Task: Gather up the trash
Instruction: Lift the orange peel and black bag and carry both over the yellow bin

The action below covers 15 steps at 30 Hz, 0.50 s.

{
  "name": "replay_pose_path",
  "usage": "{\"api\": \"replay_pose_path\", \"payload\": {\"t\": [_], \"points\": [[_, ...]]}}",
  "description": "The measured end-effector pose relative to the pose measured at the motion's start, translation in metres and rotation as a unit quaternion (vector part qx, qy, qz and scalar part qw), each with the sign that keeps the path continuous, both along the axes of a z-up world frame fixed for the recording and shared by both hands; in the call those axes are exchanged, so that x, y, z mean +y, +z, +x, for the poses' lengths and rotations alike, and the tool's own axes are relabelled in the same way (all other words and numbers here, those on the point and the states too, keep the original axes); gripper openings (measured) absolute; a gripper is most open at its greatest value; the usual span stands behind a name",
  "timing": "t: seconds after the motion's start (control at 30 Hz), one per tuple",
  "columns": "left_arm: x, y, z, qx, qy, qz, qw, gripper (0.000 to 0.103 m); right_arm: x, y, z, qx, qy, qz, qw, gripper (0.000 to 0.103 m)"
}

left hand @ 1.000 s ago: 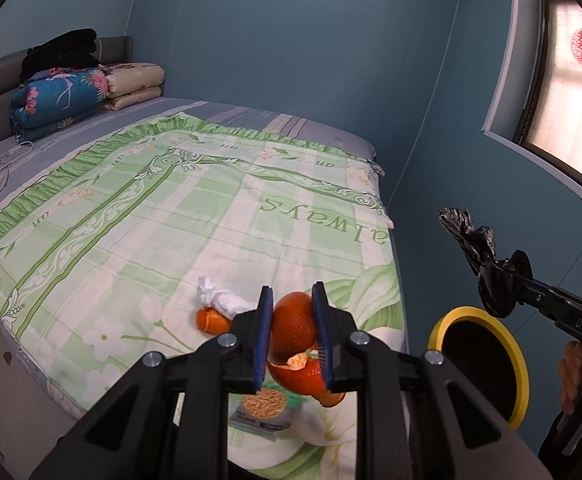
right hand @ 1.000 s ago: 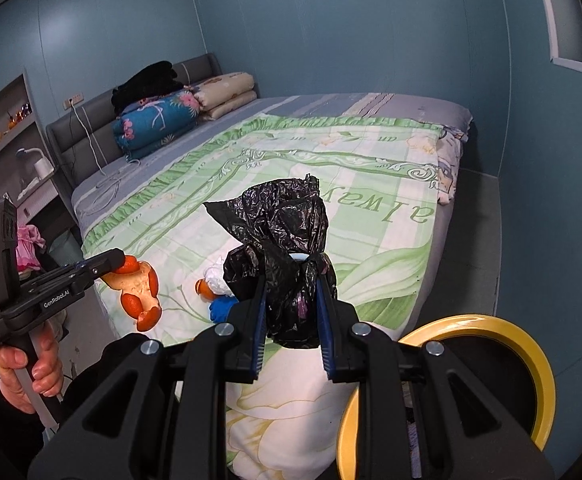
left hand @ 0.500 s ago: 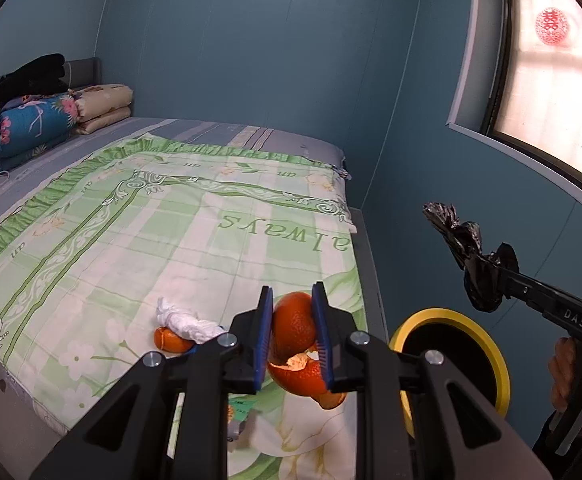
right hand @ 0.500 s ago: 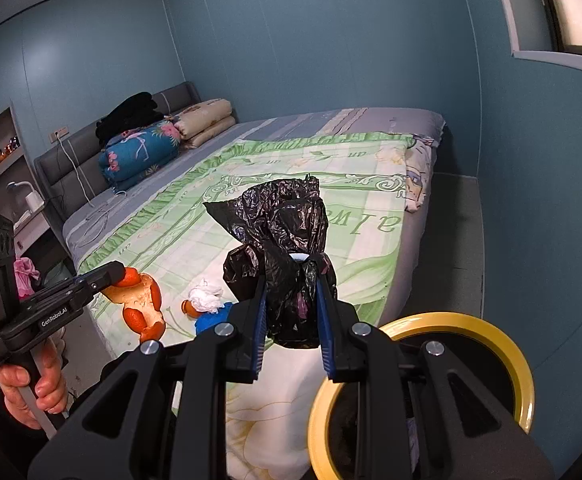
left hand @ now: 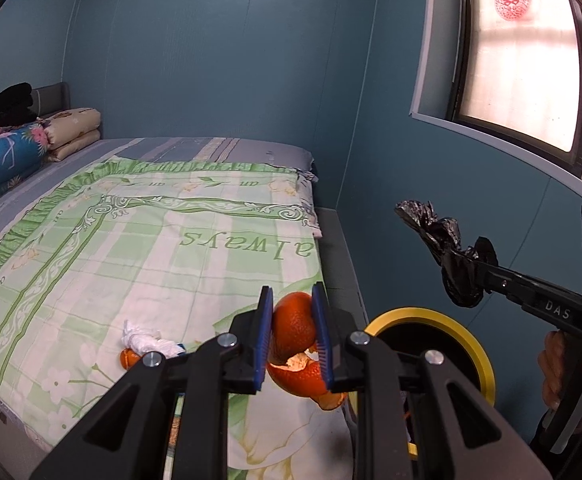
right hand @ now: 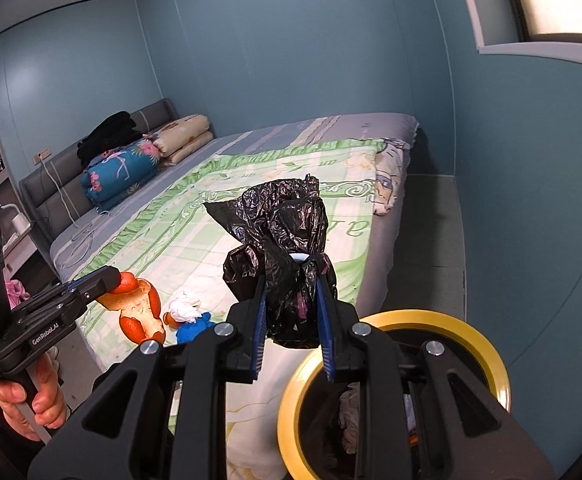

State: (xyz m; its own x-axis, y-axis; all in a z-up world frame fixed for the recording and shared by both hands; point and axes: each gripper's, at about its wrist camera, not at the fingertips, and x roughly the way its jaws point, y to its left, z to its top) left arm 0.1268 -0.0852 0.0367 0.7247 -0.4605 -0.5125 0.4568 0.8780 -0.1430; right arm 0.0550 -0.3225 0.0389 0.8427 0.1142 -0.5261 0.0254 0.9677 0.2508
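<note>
- The left hand-held gripper [left hand: 293,338] pinches a curled piece of orange peel [left hand: 295,344] between its blue pads, held in the air above the near right corner of the bed [left hand: 139,240].
- The peel's lower flaps hang below the pads, orange outside and pale inside.
- The right hand-held gripper [right hand: 291,320] is clamped on a crumpled black plastic bag [right hand: 283,232], which bunches up above the pads and sags a little below them.
- From the left wrist view, that black bag is up in the air to the right, above and a little beyond the yellow-rimmed bin [left hand: 477,354].
- The bin stands on the floor just beside the near right corner of the bed; its inside is dark, with some pale scraps lying in it.
- Still on the bedspread near the near edge lie a wadded white tissue [left hand: 141,336], a small bit of orange peel touching it on its left, and something blue just beside it [right hand: 193,322].
- The bedspread is green and cream checks with the word "always" printed on it.
- At the far left, folded quilts [left hand: 7,152] are stacked against the grey headboard with dark clothing on top.
- A window [left hand: 531,60] with a red paper cutout sits high on the right wall.
- A hand [right hand: 31,404] grips the left gripper's handle.
</note>
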Motion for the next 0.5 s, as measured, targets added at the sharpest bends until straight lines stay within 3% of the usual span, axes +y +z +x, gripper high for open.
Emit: {"api": "replay_pose_path", "payload": {"t": [0.5], "points": [[-0.056, -0.018, 0.001, 0.006, -0.048, 0.022, 0.9986, 0.019, -0.032, -0.016, 0.002, 0.018, -0.037, 0.027, 0.999, 0.022]]}}
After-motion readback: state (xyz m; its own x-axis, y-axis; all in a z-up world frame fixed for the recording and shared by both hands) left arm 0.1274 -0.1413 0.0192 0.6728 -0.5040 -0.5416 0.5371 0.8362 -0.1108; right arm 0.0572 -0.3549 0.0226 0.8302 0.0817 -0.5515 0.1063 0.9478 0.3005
